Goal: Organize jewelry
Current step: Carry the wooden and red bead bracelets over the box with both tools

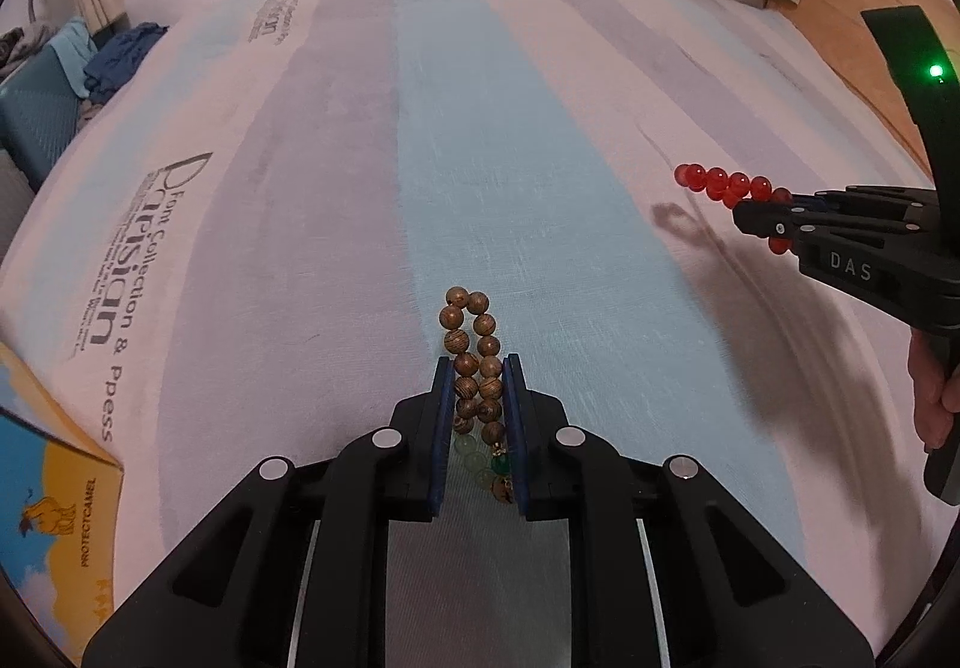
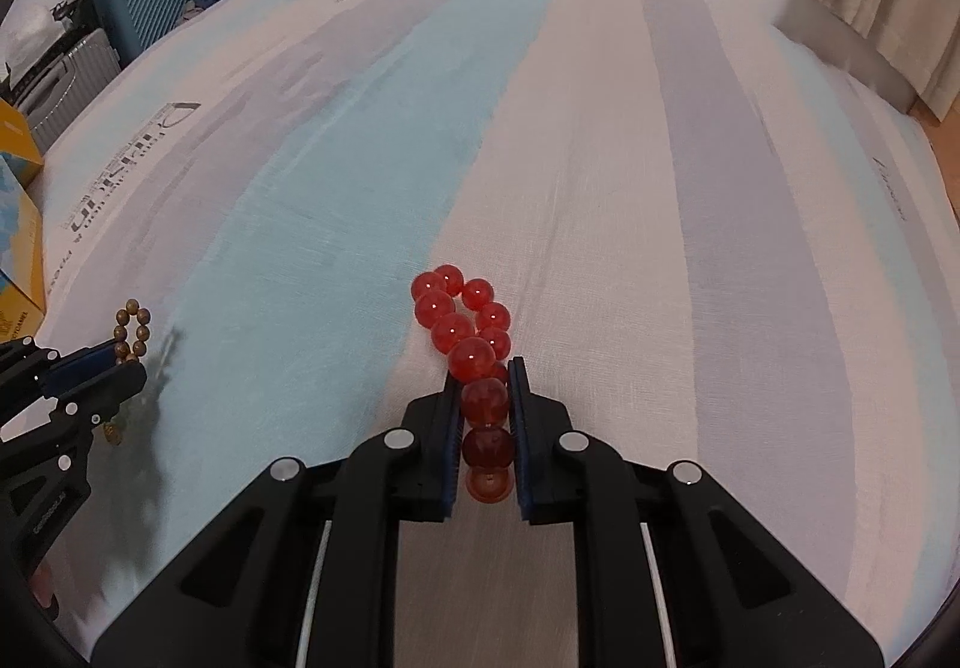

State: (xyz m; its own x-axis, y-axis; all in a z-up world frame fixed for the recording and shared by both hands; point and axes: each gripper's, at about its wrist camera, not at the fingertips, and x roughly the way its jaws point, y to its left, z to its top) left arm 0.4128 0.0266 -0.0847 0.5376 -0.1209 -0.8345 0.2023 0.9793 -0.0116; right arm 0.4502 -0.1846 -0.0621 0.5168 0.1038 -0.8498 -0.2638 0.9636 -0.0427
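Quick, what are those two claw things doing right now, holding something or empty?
Left gripper: closed on the brown wooden bead bracelet.
Right gripper: closed on the red bead bracelet.

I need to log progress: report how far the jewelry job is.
Done: nothing visibly put away. In hand: left gripper is shut on the wooden bracelet; right gripper is shut on the red bracelet, above the bedsheet. Left: placing both; no organizer is in view.

The left tool [image 1: 479, 368] tilts steeply downward, its jaws clamped on a wooden bead bracelet [image 1: 474, 362]. The right tool [image 2: 486, 371], angled alike, pinches a red bead bracelet [image 2: 471, 338].
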